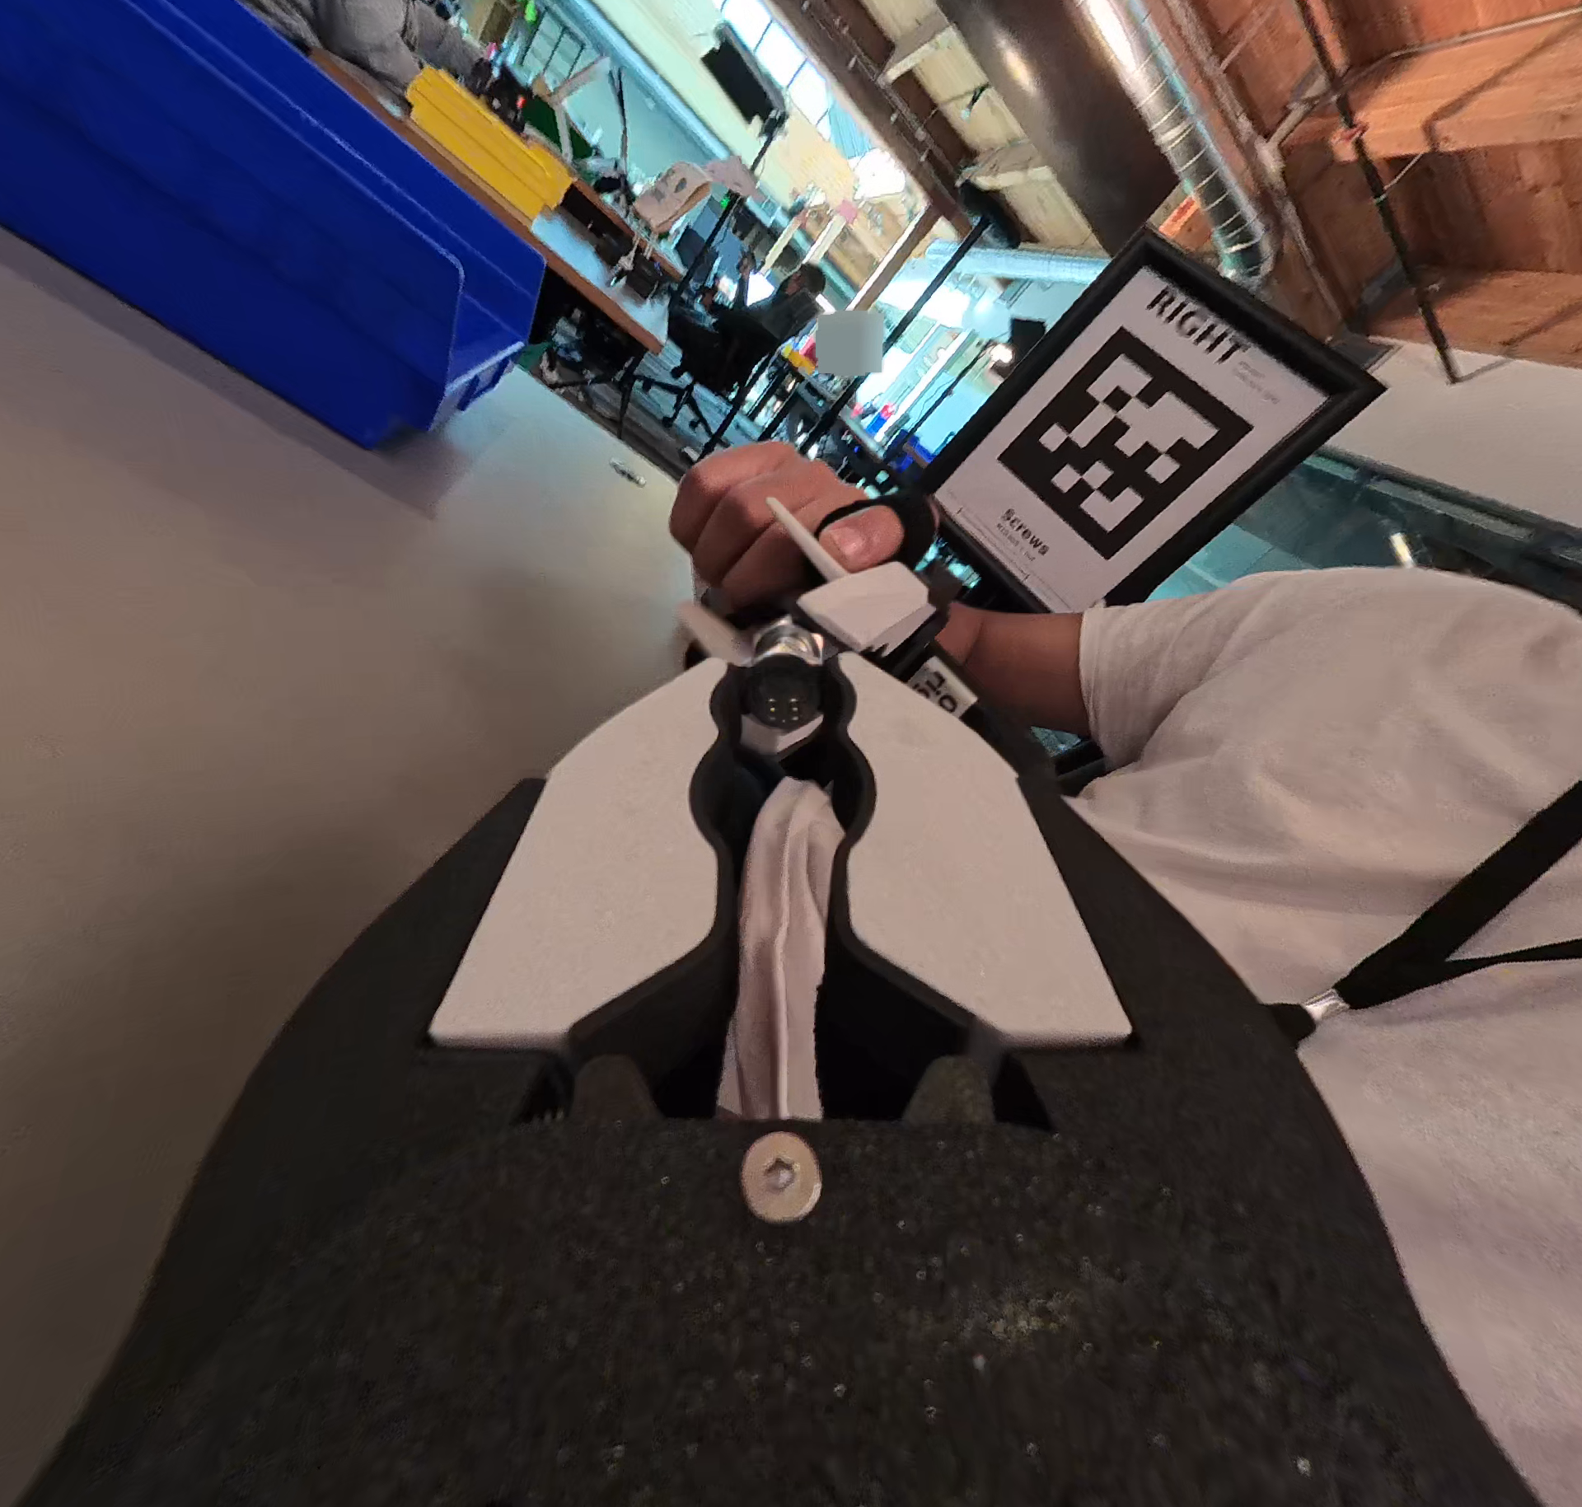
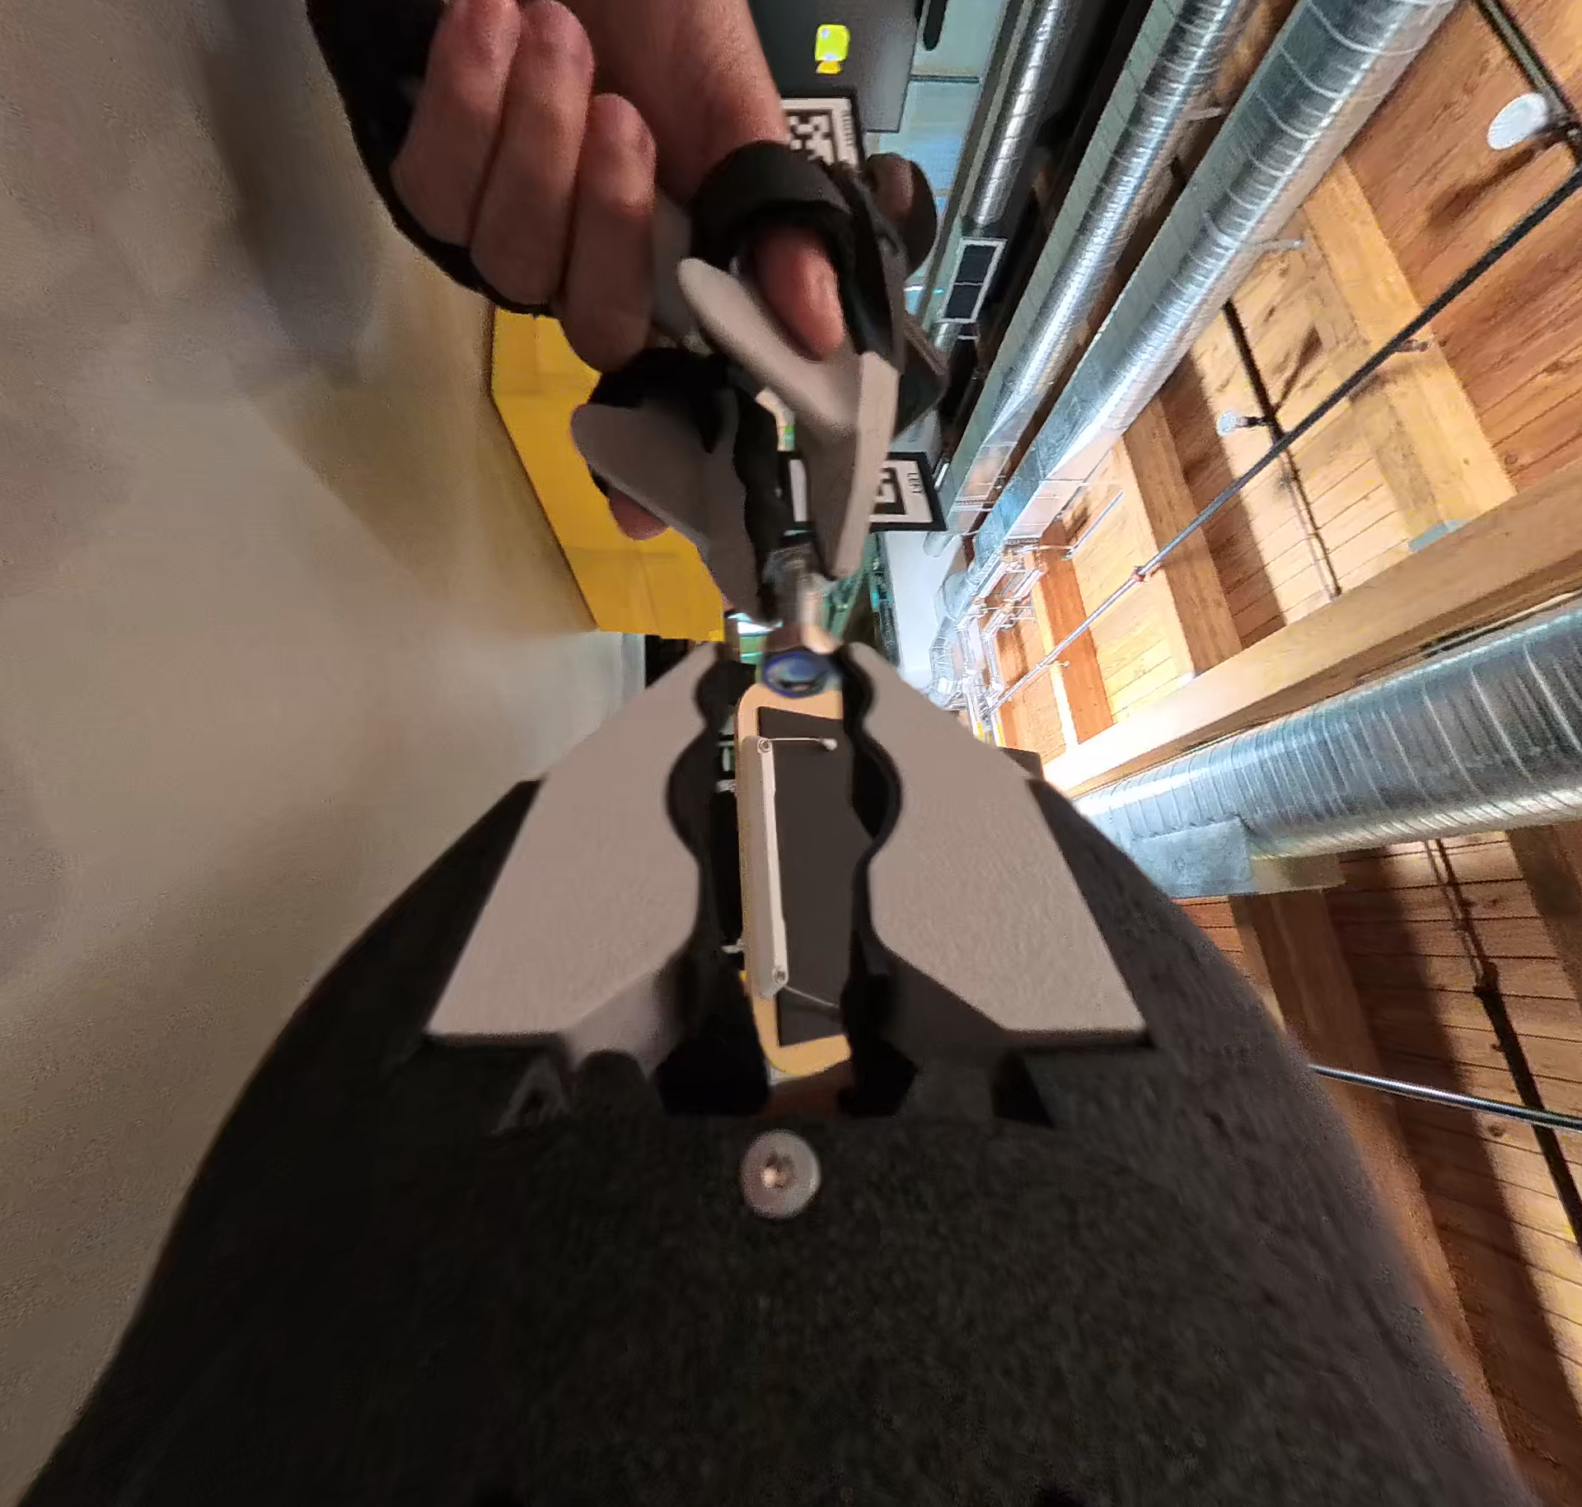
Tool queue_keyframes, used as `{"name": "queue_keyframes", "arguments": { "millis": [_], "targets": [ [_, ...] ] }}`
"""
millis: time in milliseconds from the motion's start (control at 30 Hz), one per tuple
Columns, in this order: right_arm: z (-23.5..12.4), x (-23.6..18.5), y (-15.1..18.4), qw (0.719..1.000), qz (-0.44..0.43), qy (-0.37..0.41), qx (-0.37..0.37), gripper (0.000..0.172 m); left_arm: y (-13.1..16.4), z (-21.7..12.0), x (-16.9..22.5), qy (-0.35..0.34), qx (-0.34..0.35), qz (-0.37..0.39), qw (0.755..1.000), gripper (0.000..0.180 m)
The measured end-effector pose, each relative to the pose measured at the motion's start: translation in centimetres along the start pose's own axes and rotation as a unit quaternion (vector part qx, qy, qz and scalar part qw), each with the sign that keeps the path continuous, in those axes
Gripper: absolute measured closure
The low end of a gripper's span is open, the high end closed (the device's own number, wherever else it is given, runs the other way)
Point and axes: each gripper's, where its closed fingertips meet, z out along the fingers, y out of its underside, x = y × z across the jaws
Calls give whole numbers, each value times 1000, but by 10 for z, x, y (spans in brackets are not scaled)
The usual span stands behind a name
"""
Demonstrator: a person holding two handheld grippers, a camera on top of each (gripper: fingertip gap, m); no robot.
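Note:
In the left wrist view my left gripper [image 1: 779,687] is shut on the dark round head of a bolt [image 1: 777,700], held in the air above the white table [image 1: 257,610]. A silver nut [image 1: 783,644] sits on the bolt's far end, between the fingers of my right gripper [image 1: 783,648]. In the right wrist view the nut [image 2: 798,671] shows a blue ring and lies at the tips of my right gripper [image 2: 792,661]. The right pad is against it, and a gap shows at the left pad. The bolt shaft [image 2: 800,597] runs on into my left gripper [image 2: 796,584].
A blue bin [image 1: 214,182] stands on the table at the far left. A black-framed marker sign [image 1: 1138,430] stands behind the hands. A yellow bin [image 2: 582,456] lies beyond the left gripper. The person's white shirt [image 1: 1370,781] is close on the right. A small screw [image 1: 629,473] lies on the table. The grippers are tip to tip, or close to it.

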Motion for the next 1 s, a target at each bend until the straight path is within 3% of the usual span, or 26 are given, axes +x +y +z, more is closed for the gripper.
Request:
{"name": "queue_keyframes", "arguments": {
  "millis": [100,167,233,300,367,400,500,567,600,633,667,700,733,800,833,900,967,1000],
  "targets": [
    [-2,-1,-2,998,57,-21,6,155,5,1,-1,-4,-11,4,1000,163],
    [-3,2,-3,985,165,-44,17,155,4,2,2,-4,-13,25,1000,163],
    [-4,3,-4,946,309,-90,30,154,4,3,5,-11,-18,57,998,163],
    [-4,7,-6,873,465,-138,53,155,1,3,8,-12,-10,77,997,163],
    [-2,9,-5,769,609,-181,73,155,-3,3,9,-23,1,101,995,163],
    [-1,9,-5,702,678,-199,84,155,-5,3,9,-31,5,117,993,163],
    [2,8,-4,475,839,-247,100,155,-8,0,6,-64,9,166,984,163],
    [5,7,-1,306,910,-260,104,155,-8,-1,1,-89,2,188,978,163],
    [7,6,2,237,931,-256,106,155,-8,-1,-2,-100,-3,194,976,163],
    [8,5,3,199,942,-249,109,155,-8,-2,-4,-107,-5,192,975,163],
    [8,5,3,187,945,-245,112,155,-9,-2,-5,-107,-5,185,977,163],
    [8,5,2,202,942,-244,112,155,-9,-2,-5,-104,-3,177,979,163],
    [7,4,1,236,934,-245,109,150,-10,-3,-5,-102,3,169,980,163],
    [8,0,5,340,907,-235,83,125,-14,-6,-4,-93,18,148,984,163],
    [8,-4,8,407,881,-230,66,121,-16,-8,-3,-87,27,134,987,163],
    [5,-16,15,575,785,-231,21,121,-21,-13,-7,-85,44,97,991,163],
    [3,-27,30,759,619,-199,-39,121,-25,-17,-10,-81,62,60,993,163],
    [2,-26,37,829,529,-169,-64,122,-26,-17,-13,-80,66,42,994,163]
  ]
}}
